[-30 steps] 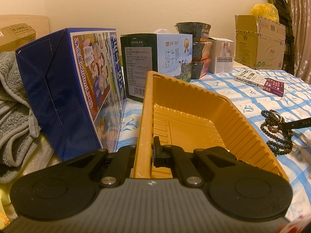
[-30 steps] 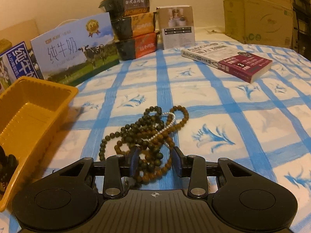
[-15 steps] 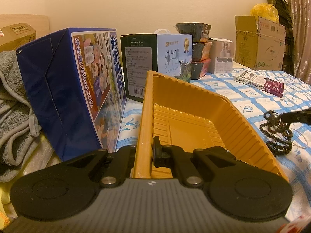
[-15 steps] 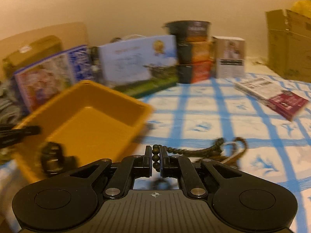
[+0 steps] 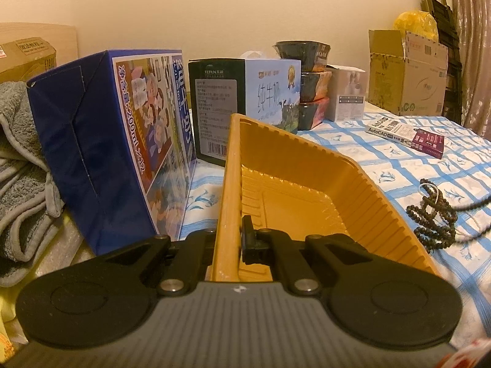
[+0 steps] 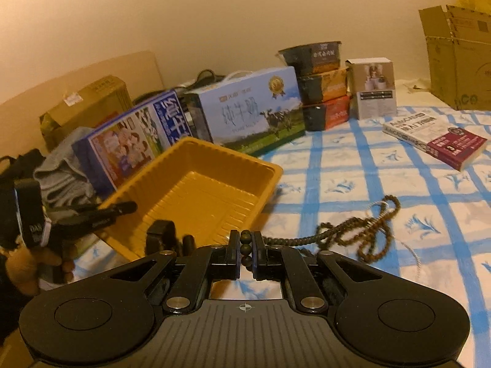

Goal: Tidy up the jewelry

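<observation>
- Surface: a cloth (image 6: 380,165) in white with blue check lines and small blue leaf prints, spread flat; behind it a plain cream wall (image 6: 214,15).
- Far left: one brown carton (image 6: 86,104) against the wall, one grey towel (image 5: 21,165) folded in a heap beside it.
- Next to the right: two milk boxes, a blue milk box (image 5: 116,141) standing just beside the tray, and a green-and-sky milk box (image 6: 254,110) with cows printed on it, further back.
- Centre left: one yellow tray (image 6: 196,193), ribbed walls; a small dark item in its near corner, too blurred to name.
- Left gripper (image 5: 228,239) closed tight on the near left wall of the tray, one finger inside, one outside.
- Seen from the right wrist camera: a hand (image 6: 27,263) at the far left edge, holding that gripper.
- Right gripper (image 6: 245,250) nearly closed, pinching a strand of dark round beads; three beads visible between the pads, close to the near right corner of the tray.
- Bead strands (image 6: 365,233): brown and dark green, tangled, trailing from the gripper to the right over the cloth; exact count of strands not clear, more than one.
- Far centre: three food bowls (image 6: 319,82) stacked, then one small white box (image 6: 373,92).
- Right: one book (image 6: 435,141), lying flat, well apart from the beads.
- Far right: one open cardboard box (image 6: 460,58), with something yellow behind it.
</observation>
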A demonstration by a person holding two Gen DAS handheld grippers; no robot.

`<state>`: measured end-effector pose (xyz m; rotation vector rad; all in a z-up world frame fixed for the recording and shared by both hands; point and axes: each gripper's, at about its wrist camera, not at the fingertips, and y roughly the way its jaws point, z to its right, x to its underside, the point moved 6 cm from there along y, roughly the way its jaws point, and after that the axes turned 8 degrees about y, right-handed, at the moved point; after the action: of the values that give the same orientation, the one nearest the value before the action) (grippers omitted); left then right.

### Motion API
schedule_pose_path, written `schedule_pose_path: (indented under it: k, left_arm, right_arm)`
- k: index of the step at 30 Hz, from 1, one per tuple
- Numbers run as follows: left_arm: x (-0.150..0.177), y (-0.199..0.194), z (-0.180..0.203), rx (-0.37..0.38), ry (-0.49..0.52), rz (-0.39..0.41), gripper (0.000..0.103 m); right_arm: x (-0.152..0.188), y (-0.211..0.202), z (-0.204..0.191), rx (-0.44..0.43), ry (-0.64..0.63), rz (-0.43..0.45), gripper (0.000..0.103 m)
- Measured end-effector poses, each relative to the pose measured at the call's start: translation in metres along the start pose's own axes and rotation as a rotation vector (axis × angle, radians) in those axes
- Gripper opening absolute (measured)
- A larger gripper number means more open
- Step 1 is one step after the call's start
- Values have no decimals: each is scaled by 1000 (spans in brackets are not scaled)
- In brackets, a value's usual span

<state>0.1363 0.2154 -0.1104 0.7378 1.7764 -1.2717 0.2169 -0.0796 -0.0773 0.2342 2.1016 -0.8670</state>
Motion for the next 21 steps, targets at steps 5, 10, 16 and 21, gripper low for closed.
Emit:
schedule_pose_path:
  k: [5, 10, 16, 21]
  left_arm:
    - [0, -2, 1, 0, 4, 1, 4]
    - [-1, 0, 0, 0, 4, -5, 4]
    - [-1, 1, -1, 2, 6, -7, 4]
    - [-1, 1, -1, 2, 7, -8, 4]
  right_arm:
    - [12, 21, 22, 96, 38, -65, 8]
    - [15, 41, 54, 204, 66, -80, 37]
    - [11, 58, 93, 304, 56, -92, 37]
    - [6, 73, 108, 335, 23, -97, 37]
